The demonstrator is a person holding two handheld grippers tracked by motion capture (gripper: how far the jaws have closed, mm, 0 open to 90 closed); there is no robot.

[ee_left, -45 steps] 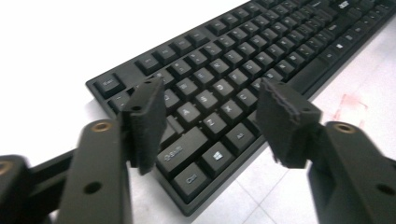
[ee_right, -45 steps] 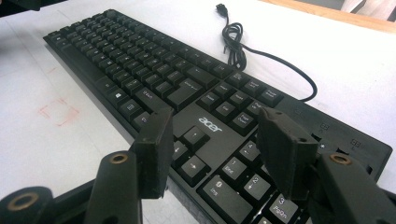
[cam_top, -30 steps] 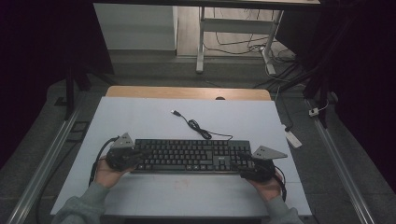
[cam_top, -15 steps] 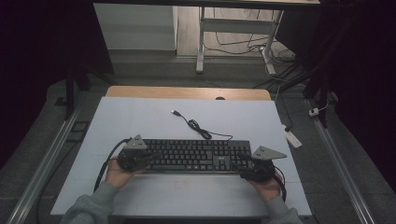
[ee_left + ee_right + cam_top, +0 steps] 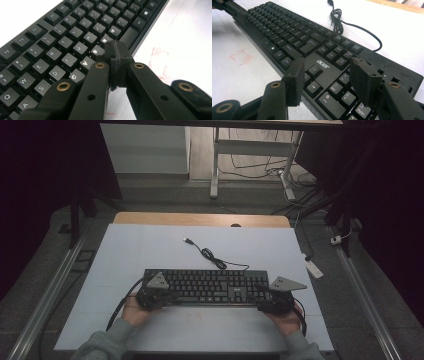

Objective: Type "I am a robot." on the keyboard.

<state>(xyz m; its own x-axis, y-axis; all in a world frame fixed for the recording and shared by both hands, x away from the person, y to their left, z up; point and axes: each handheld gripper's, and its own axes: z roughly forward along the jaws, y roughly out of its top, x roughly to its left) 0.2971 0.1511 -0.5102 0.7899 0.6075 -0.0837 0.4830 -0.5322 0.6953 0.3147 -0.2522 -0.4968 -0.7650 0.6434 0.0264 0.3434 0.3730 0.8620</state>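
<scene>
- Keyboard: black, full-size, "acer" lettering on its face between the main keys and the arrow keys. Lies flat on the white table top, at about 6 o'clock of the table's middle, long side running 9 to 3 o'clock, near the person's edge.
- Keyboard cable: black, runs from the rear edge of the keyboard toward 11 o'clock, with a small bundled loop midway; its plug lies loose on the table.
- Left gripper: at the keyboard's 9 o'clock end, over its front edge. Jaws pressed together with nothing between them; in the left gripper view the tips sit over the bottom letter row, beside the B and N keys. Whether they touch the keys cannot be told.
- Right gripper: at the keyboard's 3 o'clock end. Jaws stand apart at a middling gap, straddling the front edge near the arrow keys; pads not seen pressing on anything.
- Red square mark: faint, drawn on the table just in front of the keyboard.
- Hands: grey sleeves, entering from 6 o'clock.
</scene>
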